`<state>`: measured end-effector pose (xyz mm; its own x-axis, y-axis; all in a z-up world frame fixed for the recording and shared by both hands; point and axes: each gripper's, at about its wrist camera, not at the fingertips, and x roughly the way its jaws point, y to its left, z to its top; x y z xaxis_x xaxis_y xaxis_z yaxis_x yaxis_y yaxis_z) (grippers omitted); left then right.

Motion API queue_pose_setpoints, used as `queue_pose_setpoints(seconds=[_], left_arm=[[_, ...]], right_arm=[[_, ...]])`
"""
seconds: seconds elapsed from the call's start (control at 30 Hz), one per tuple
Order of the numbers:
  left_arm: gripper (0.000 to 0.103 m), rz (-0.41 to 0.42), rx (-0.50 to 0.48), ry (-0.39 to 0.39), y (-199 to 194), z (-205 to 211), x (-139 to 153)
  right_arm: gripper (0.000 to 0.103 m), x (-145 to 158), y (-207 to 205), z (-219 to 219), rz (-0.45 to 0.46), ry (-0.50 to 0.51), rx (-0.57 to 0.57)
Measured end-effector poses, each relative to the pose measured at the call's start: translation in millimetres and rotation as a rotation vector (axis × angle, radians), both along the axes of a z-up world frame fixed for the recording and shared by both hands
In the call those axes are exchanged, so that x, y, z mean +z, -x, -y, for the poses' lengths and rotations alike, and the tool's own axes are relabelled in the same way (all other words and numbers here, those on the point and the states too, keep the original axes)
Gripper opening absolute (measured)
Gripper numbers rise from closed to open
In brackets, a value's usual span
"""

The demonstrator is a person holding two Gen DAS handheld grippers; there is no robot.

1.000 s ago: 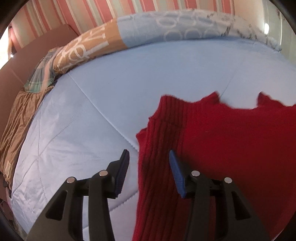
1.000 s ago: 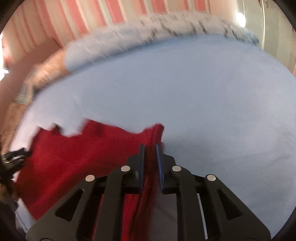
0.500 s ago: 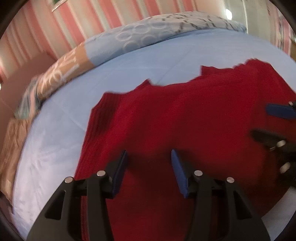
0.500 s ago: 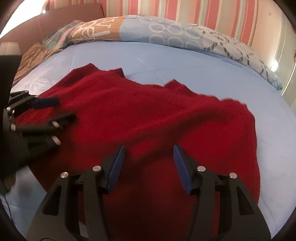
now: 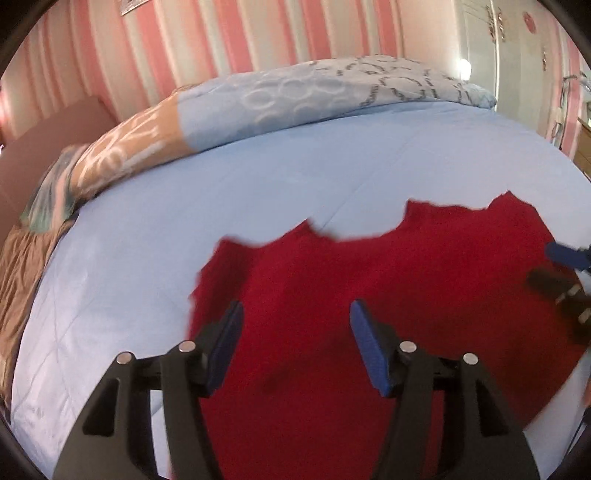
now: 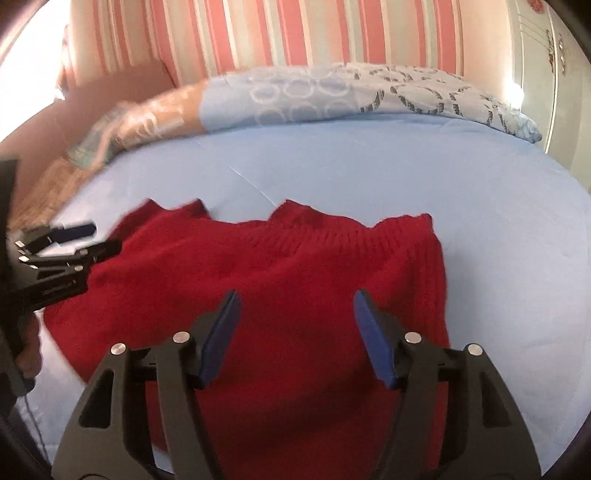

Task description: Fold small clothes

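A red knitted sweater (image 5: pixel 388 280) lies spread flat on the light blue bed (image 5: pixel 258 192), its jagged far edge pointing to the pillows; it also shows in the right wrist view (image 6: pixel 295 280). My left gripper (image 5: pixel 295 332) is open and empty, held above the sweater's left part. My right gripper (image 6: pixel 295 325) is open and empty above the sweater's right part. Each gripper shows in the other's view: the right one at the right edge (image 5: pixel 565 273), the left one at the left edge (image 6: pixel 74 243).
A patterned blue and orange duvet (image 5: pixel 258 96) is rolled along the far side of the bed, below a pink striped wall (image 6: pixel 295 33). A brown blanket (image 5: pixel 18 266) hangs at the left. A white wardrobe (image 5: pixel 517 55) stands at the right.
The right gripper let go of the sweater's edge and opened. Both grippers pulled back and up; the sweater now lies spread flat beneath them.
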<state>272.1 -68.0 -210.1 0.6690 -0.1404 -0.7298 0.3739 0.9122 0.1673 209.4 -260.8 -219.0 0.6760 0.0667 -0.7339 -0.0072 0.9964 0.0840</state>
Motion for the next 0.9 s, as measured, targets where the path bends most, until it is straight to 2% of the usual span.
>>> queue_pose_setpoints(seconds=[0.1,0.2,0.3,0.4,0.47,0.57,0.67,0.7,0.8,0.87,0.9], left_arm=[[0.061,-0.051,0.040,-0.055,-29,21,-22],[0.063,-0.105,0.131,-0.097,-50,3,-46],[0.069,-0.170,0.178,0.013,-58,-36,-51],[0.068,-0.160,0.197,0.024,-57,-51,-44],[0.068,-0.145,0.195,0.020,-50,-51,-37],[0.067,-0.093,0.187,-0.005,-21,-45,-17],[0.067,-0.061,0.164,0.008,17,-38,2],[0.067,-0.059,0.157,0.011,23,-36,5],[0.067,-0.066,0.159,0.006,55,-28,3],[0.067,-0.083,0.168,0.010,68,-22,-5],[0.067,-0.099,0.169,0.008,70,-20,-10]], right_arm=[[0.063,-13,-29,2,-0.079,0.002,-0.037],[0.062,-26,-45,20,-0.133,-0.018,-0.094],[0.062,-33,-48,40,-0.152,-0.100,-0.137],[0.062,-37,-50,39,-0.152,-0.093,-0.136],[0.062,-29,-45,35,-0.128,-0.085,-0.114],[0.066,2,-19,30,-0.050,-0.132,-0.078],[0.079,32,27,24,0.017,-0.163,-0.071],[0.080,37,42,23,0.028,-0.172,-0.076],[0.084,36,89,20,0.028,-0.223,-0.107],[0.085,24,112,22,0.006,-0.252,-0.151],[0.085,12,121,26,-0.033,-0.287,-0.181]])
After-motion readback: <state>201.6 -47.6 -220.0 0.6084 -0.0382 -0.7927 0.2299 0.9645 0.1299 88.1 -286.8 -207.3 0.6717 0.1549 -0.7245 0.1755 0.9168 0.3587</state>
